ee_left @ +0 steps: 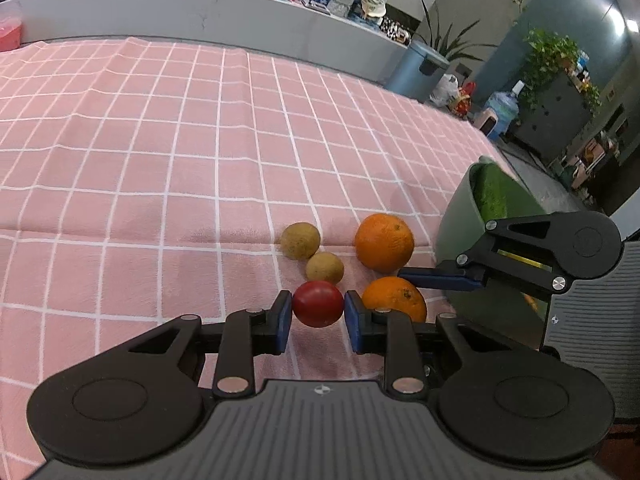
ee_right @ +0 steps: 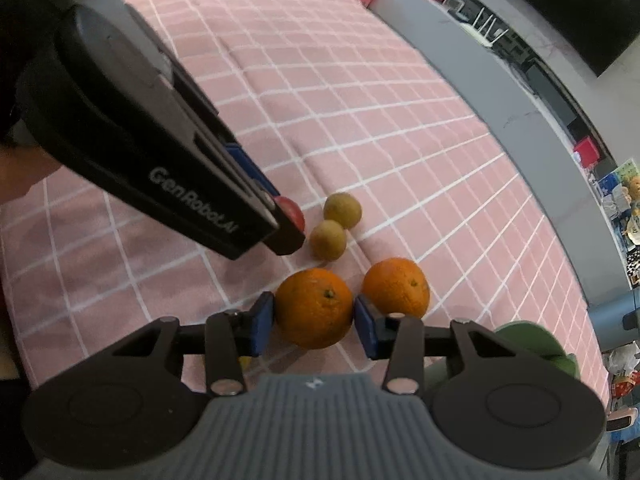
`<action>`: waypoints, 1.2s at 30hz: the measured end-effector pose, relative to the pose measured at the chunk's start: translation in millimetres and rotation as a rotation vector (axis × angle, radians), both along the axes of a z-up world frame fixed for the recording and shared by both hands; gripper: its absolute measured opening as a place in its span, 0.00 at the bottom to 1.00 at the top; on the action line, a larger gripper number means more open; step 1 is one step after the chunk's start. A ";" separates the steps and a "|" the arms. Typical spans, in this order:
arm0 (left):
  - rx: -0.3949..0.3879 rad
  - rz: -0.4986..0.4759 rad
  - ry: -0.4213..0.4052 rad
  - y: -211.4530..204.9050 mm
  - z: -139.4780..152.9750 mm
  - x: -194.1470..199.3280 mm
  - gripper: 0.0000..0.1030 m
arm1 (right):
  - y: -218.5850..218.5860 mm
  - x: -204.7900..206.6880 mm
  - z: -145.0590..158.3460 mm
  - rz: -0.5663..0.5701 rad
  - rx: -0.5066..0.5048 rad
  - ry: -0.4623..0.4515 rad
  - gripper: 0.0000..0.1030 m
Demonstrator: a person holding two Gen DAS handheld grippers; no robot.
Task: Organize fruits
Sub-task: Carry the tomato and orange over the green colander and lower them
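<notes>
In the left wrist view my left gripper is shut on a red round fruit on the pink checked cloth. Two small brown-green fruits lie just beyond it. One orange lies to the right; a second orange sits between the pads of my right gripper. In the right wrist view my right gripper is shut on that orange. The other orange lies beside it. The left gripper holds the red fruit near the two brown fruits.
A green bowl stands at the cloth's right edge, close to my right gripper; it also shows in the right wrist view. A grey counter runs along the far side. Open pink cloth stretches left and back.
</notes>
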State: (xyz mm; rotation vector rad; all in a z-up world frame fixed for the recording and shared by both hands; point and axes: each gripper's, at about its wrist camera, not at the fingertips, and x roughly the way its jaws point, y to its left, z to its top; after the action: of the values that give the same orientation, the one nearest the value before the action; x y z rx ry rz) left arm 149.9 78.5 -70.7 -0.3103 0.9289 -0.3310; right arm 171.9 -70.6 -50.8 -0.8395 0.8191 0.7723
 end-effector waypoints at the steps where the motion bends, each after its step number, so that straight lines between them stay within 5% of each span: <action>1: -0.002 0.003 -0.005 0.5 2.8 -2.1 0.30 | -1.1 -0.6 3.4 -0.002 0.008 -0.004 0.39; 18: -0.074 -0.035 -0.090 -26.7 59.5 -23.9 0.30 | -58.6 -11.2 81.1 -0.092 0.144 0.021 0.39; 36: 0.069 -0.302 -0.104 -129.7 61.2 7.9 0.30 | -173.5 19.1 73.0 -0.259 0.015 0.081 0.39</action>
State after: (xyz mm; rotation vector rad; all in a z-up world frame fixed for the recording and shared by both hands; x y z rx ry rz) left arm 157.9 -51.3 -9.5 -0.0872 0.8827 -0.5852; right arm 191.0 -244.1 22.2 -0.6759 0.9717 0.5851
